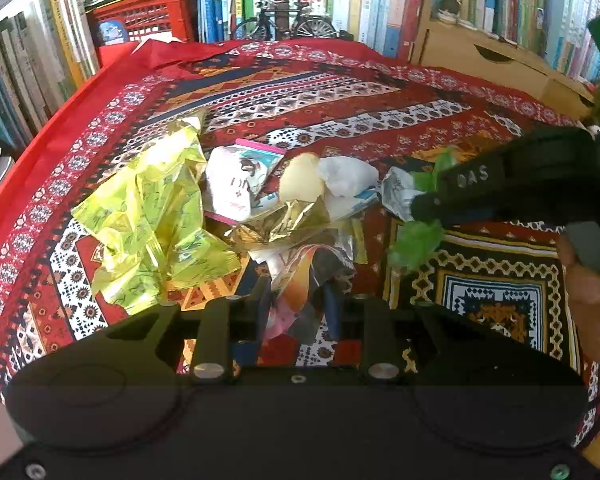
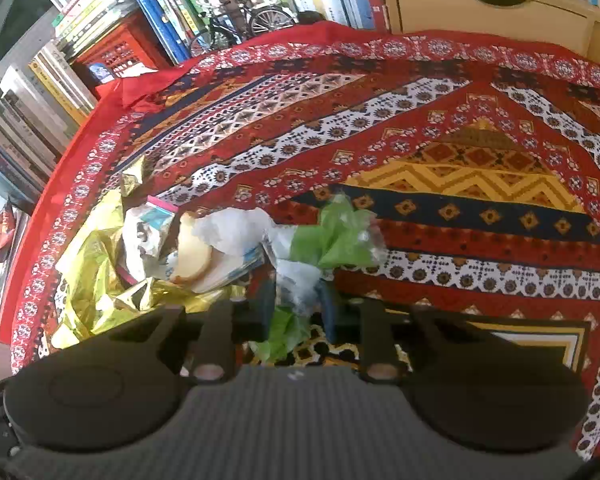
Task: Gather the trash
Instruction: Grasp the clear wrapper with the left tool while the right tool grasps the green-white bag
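Our left gripper (image 1: pixel 298 300) pinches a crinkled multicoloured foil wrapper (image 1: pixel 300 280); our right gripper (image 2: pixel 296 308) is clamped on a green-and-clear plastic wrapper (image 2: pixel 332 240). Only the left view shows a hand (image 1: pixel 588 292). The crumpled yellow-green bag (image 1: pixel 148 224) lies left; open patterned cloth (image 2: pixel 480 184) stretches right.

I log a tablecloth (image 2: pixel 440 184): red border, navy, white and mustard geometric bands. On it I list a yellow-green foil wrapper (image 1: pixel 148 216), a green-and-clear plastic wrapper (image 2: pixel 332 240) and white tissue (image 1: pixel 348 176). Beyond the cloth: a red crate (image 1: pixel 148 16).
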Demonstrator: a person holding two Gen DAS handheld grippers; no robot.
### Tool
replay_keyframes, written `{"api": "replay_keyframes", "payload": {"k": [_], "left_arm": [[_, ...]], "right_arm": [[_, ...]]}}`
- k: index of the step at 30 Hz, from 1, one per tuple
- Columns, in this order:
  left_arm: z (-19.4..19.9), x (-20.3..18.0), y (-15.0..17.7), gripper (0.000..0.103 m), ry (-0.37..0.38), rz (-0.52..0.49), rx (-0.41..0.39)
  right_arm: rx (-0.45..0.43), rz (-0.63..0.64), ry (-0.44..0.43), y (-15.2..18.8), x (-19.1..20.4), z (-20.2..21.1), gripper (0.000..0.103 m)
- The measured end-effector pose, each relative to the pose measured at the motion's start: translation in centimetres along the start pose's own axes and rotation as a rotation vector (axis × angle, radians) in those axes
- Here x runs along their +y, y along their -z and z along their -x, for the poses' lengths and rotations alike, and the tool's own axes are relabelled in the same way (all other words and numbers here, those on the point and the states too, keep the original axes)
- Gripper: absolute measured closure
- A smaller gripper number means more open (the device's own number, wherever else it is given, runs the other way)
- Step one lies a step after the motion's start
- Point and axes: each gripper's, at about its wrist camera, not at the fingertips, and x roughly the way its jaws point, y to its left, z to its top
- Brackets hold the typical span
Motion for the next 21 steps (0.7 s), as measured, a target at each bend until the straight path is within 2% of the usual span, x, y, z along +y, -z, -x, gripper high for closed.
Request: {"api": "replay_keyframes", "payload": {"k": [10, 12, 19, 21], "left_arm": [[0.9, 0.6, 0.4, 0.077, 0.004, 0.056, -0.002], [1.3, 0.7, 0.6, 0.077, 0.007, 0.066, -0.005], [2.7, 1.3, 2.0, 0.077, 0.015, 0.09, -0.011], [3.3, 1.4, 2.6, 0.077, 0.018, 0.093, -0.017]], "right_arm": [[-0.011, 0.009, -0.005, 1.0, 0.4, 1.7, 0.079], [-0.017, 0.009, -0.002, 1.2, 0.4, 2.1, 0.084], [-0.045, 0.021, 0.01, 2.7, 1.0, 4.0, 0.084], [-0.051, 0.025, 0.019, 3.3, 1.2, 4.4, 0.077]]}}
